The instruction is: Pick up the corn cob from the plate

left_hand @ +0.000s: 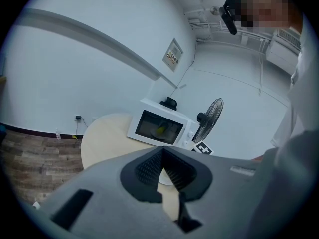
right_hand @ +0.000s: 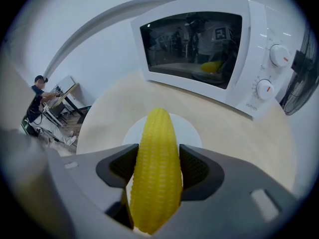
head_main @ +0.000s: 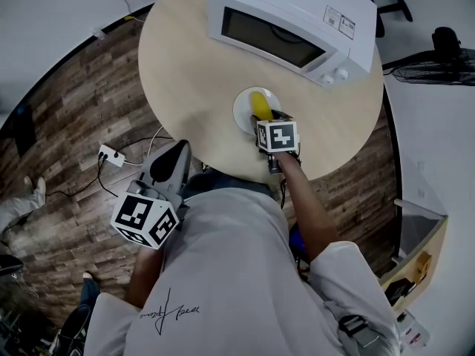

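The right gripper [right_hand: 158, 156] has its jaws clamped on the corn cob [right_hand: 157, 178], tip forward, over the white plate [right_hand: 192, 129]. That arm reaches out across the round wooden table [head_main: 189, 80]. The left gripper [left_hand: 162, 169], jaws together and empty, hangs back over the plank floor [head_main: 82, 124]. A white microwave [head_main: 297, 21] stands behind the plate.

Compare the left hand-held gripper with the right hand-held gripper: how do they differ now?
The right hand-held gripper is closed on the corn cob; the left hand-held gripper has its jaws together with nothing between them. The right hand-held gripper is over the plate on the table; the left hand-held gripper is held back beside the table's edge, over the floor. Both face the microwave.
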The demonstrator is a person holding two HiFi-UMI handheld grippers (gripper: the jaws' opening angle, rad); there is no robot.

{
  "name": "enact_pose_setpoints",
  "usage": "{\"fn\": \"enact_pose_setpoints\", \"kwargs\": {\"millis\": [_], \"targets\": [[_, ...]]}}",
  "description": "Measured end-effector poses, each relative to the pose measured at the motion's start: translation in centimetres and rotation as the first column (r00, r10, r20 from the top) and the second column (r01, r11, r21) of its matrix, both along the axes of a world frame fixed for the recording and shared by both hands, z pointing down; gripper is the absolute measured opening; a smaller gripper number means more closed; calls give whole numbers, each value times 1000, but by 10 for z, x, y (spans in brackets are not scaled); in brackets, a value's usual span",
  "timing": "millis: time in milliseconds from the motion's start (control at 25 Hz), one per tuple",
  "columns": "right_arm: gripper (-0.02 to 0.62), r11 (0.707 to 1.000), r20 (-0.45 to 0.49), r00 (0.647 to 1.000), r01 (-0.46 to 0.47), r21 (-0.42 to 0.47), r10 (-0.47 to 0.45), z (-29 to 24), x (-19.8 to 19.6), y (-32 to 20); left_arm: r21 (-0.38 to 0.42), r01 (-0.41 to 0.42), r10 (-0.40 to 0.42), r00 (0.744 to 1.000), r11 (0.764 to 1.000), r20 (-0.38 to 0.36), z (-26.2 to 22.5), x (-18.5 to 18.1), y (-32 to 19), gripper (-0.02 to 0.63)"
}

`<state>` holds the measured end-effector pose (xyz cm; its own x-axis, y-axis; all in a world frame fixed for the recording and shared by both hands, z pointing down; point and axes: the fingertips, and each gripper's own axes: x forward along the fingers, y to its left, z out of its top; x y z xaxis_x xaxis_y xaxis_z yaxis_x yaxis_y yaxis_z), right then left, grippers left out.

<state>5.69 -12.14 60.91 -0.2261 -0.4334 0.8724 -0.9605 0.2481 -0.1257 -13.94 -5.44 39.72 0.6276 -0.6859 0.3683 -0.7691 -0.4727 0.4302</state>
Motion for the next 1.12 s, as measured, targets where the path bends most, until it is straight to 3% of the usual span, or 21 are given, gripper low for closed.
{"fn": "enact_pose_setpoints", "kwargs": {"millis": [1120], "targets": [[268,997,64,996,-60,50,56,-29,3,15,21,-26,25,1000,999,16,-4,-1,-2,-9]]}}
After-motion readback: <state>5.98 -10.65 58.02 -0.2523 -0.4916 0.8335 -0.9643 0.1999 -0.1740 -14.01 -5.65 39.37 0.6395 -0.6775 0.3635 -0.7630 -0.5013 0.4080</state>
